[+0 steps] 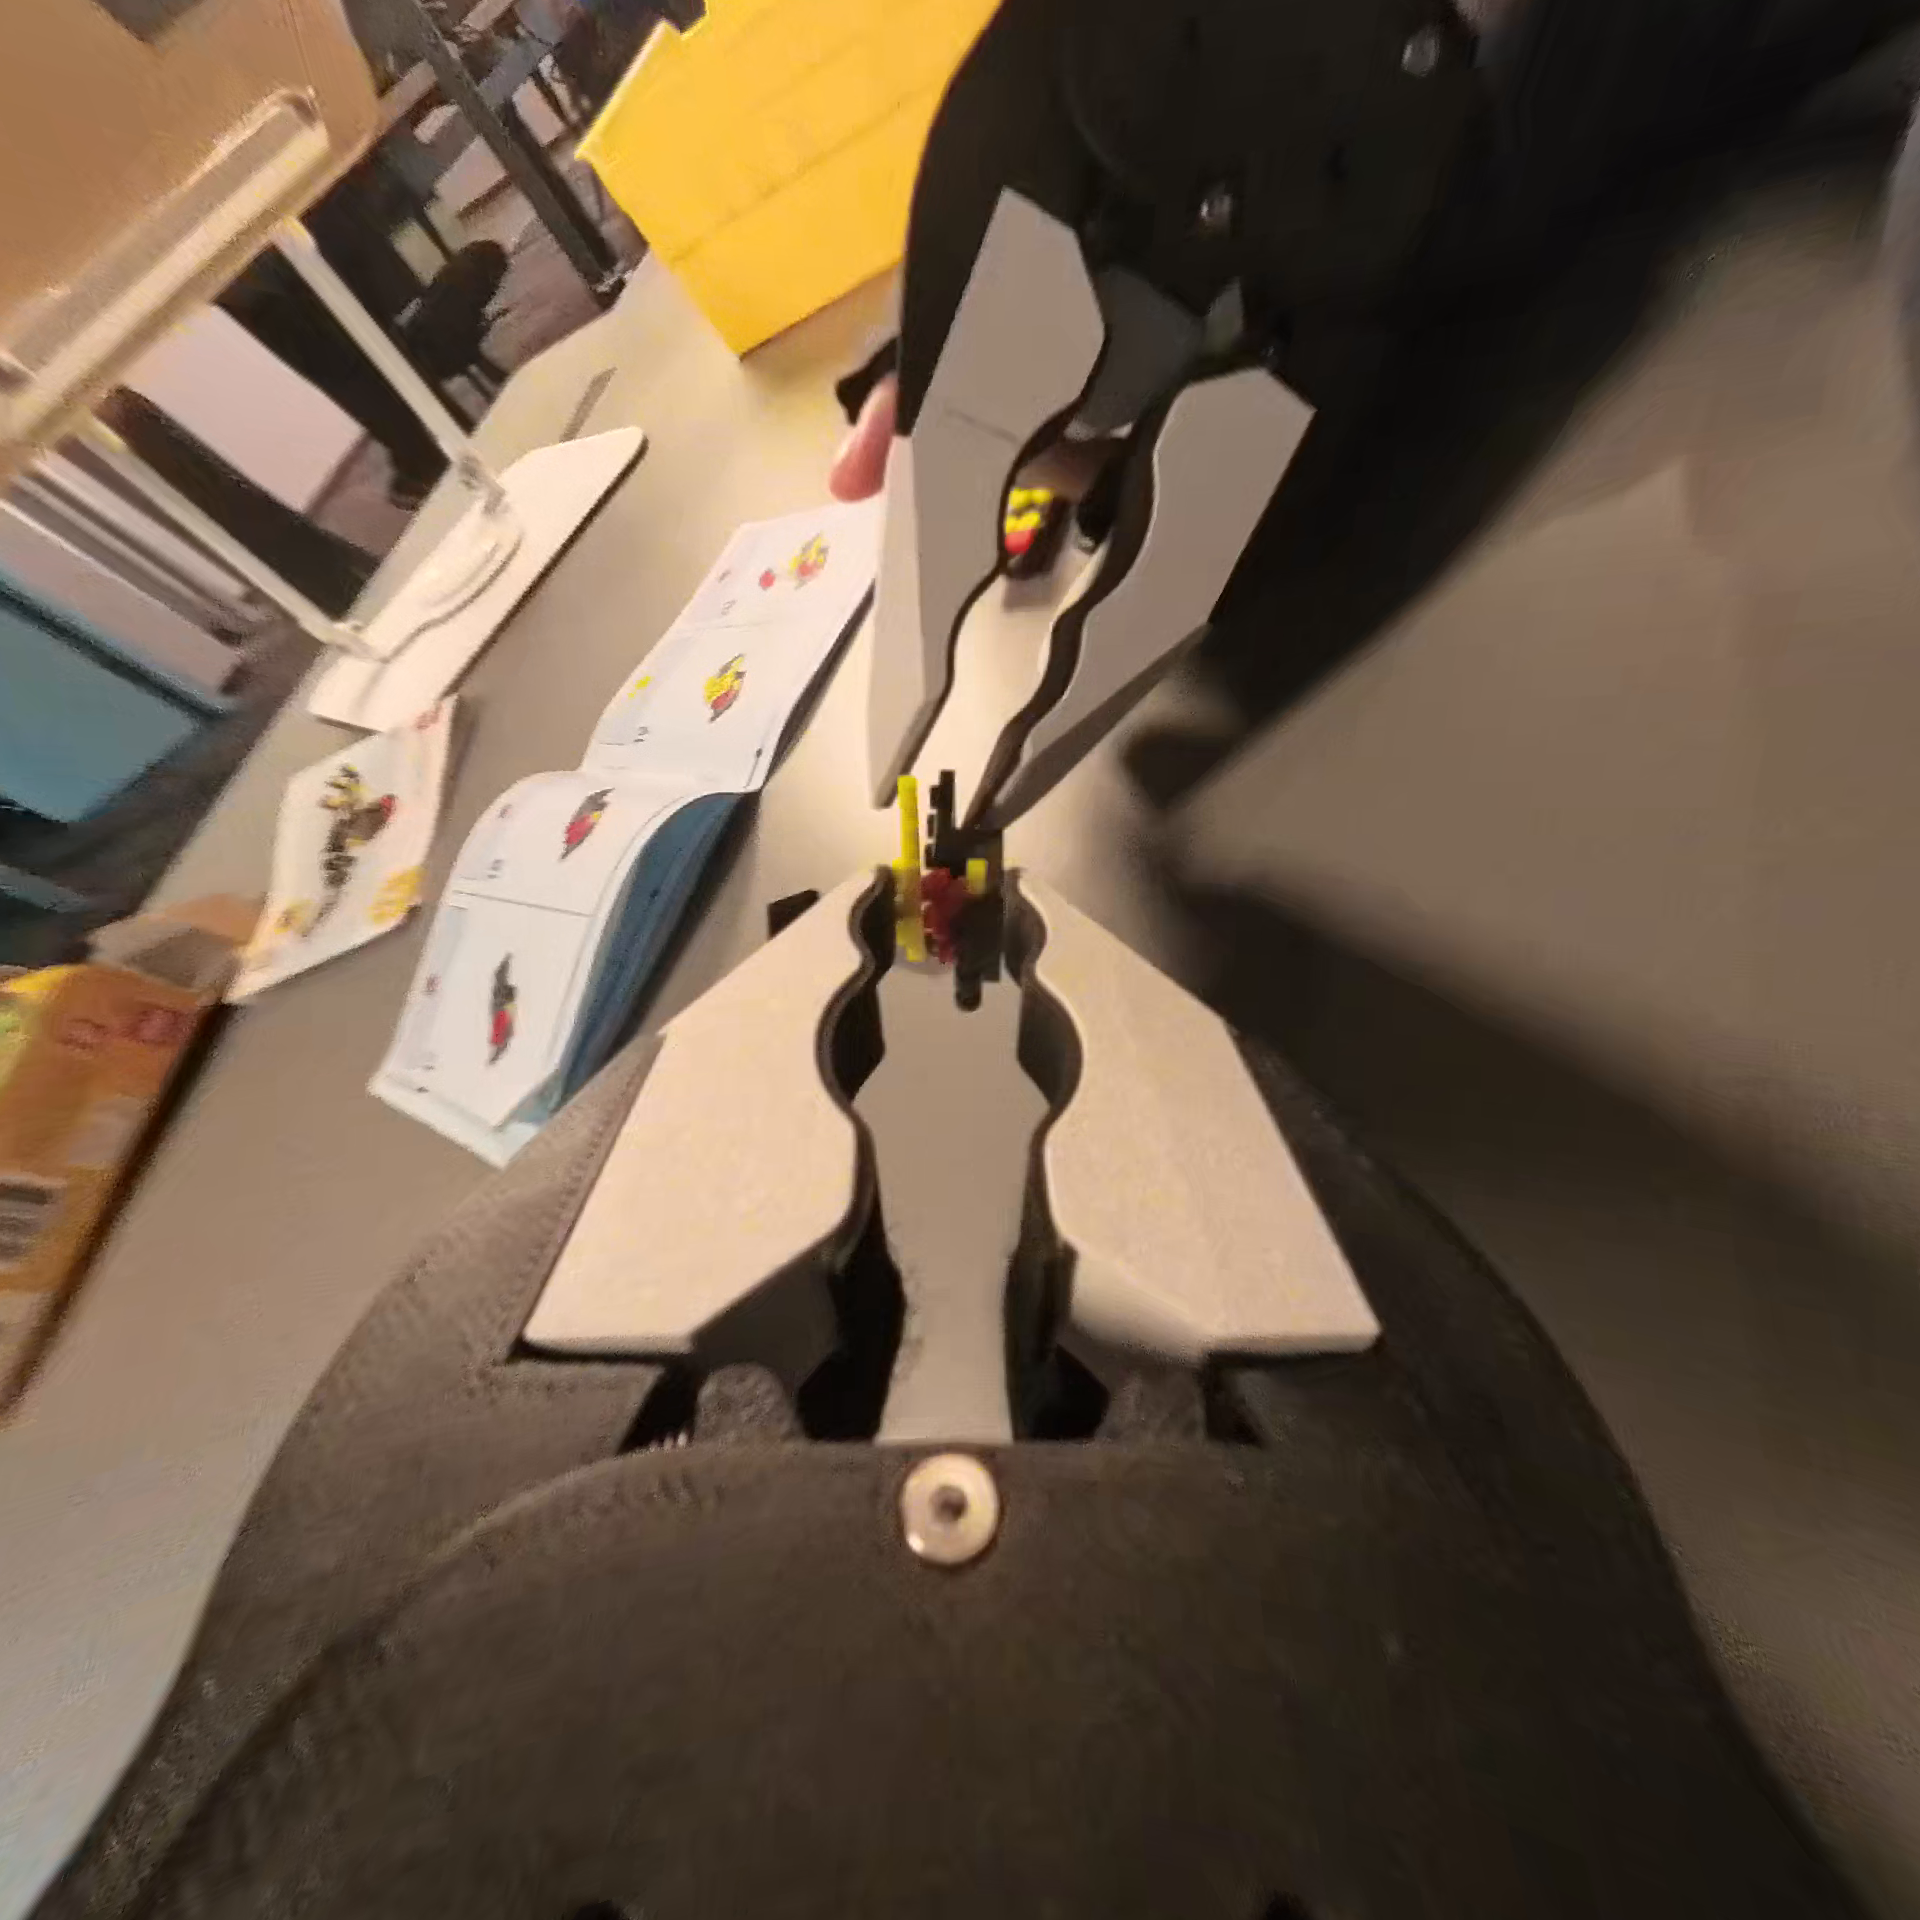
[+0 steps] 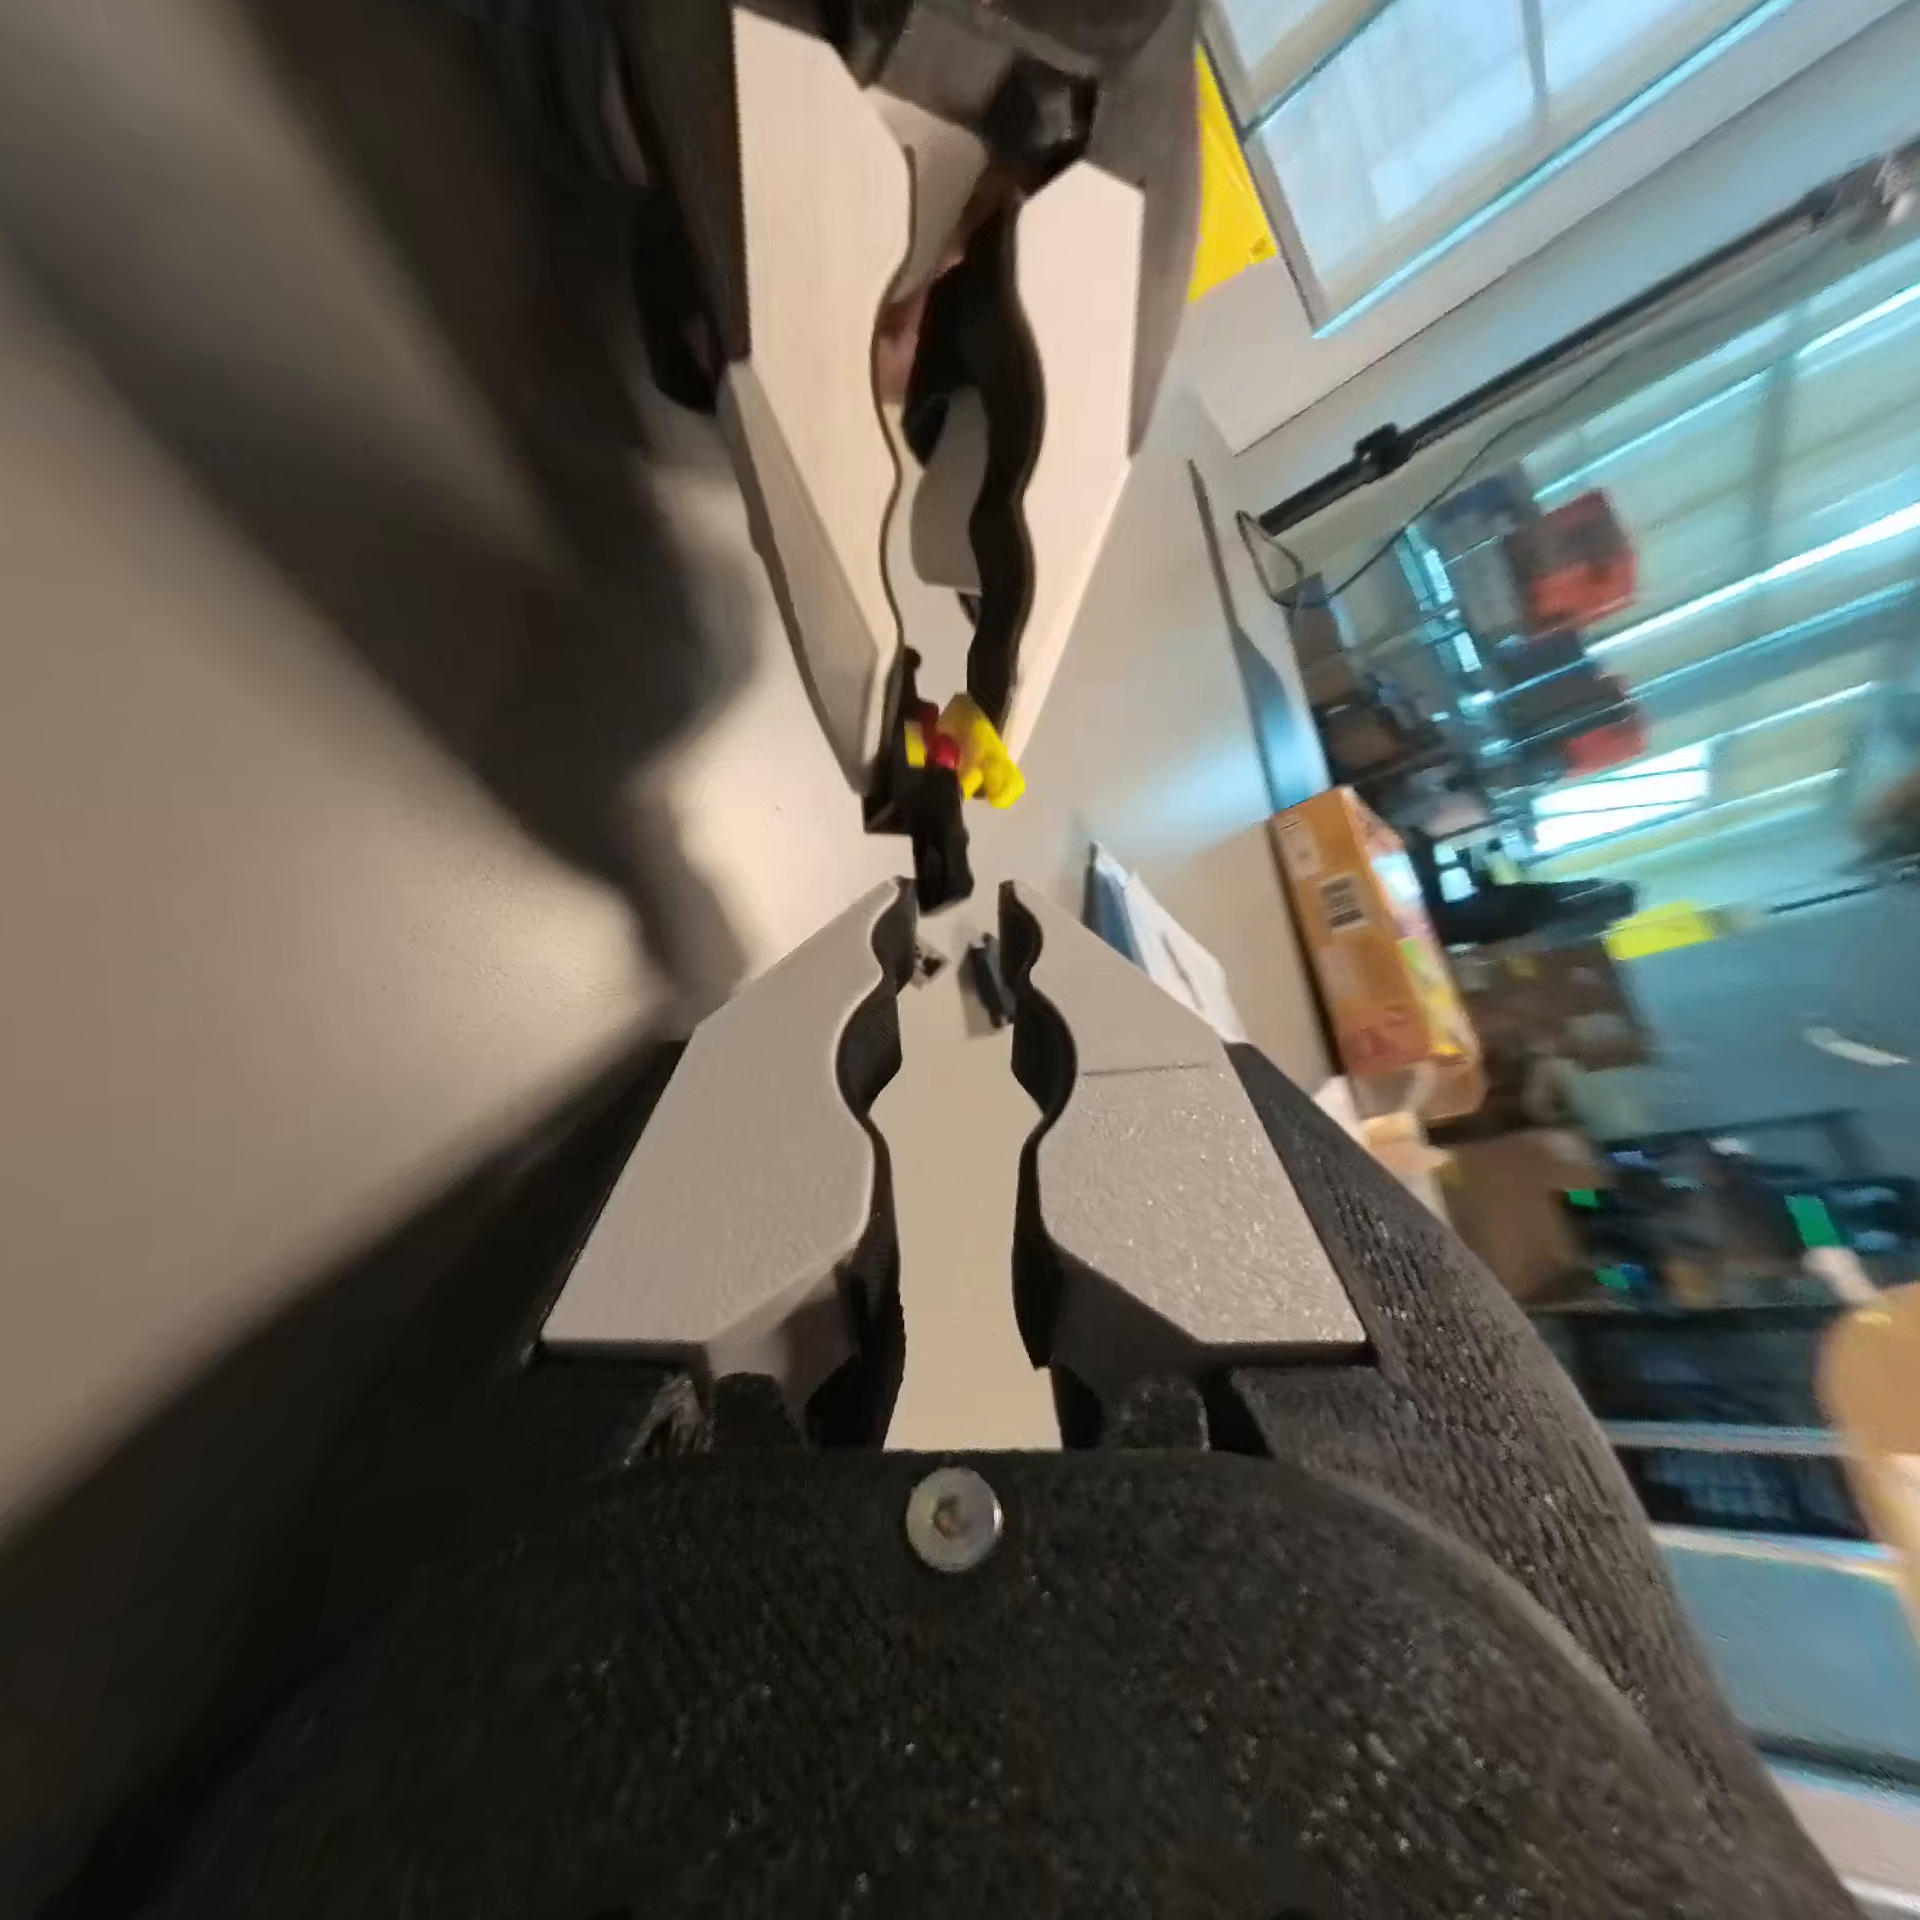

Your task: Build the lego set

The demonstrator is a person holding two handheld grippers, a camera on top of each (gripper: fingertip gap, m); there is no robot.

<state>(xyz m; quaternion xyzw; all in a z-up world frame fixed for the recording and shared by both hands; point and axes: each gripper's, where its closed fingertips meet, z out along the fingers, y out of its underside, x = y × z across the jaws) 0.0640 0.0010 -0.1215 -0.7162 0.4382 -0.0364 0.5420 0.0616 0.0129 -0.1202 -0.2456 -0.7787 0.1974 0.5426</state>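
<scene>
A small lego assembly of yellow, red and black parts is held upright just above the grey table. My left gripper is shut on its sides. My right gripper comes in from the far side, slightly open, with its tips around the top of the assembly; one fingertip touches the black part. In the right wrist view my right gripper shows a gap, and the assembly's black end sits at that gap near one finger. The left gripper holds the assembly there.
An open instruction booklet and a loose sheet lie to the left. An orange box is at the left edge, a clear stand and a yellow bin farther back. Another small lego build lies beyond. Only a small space, under 4 cm, lies between the two pairs of fingers.
</scene>
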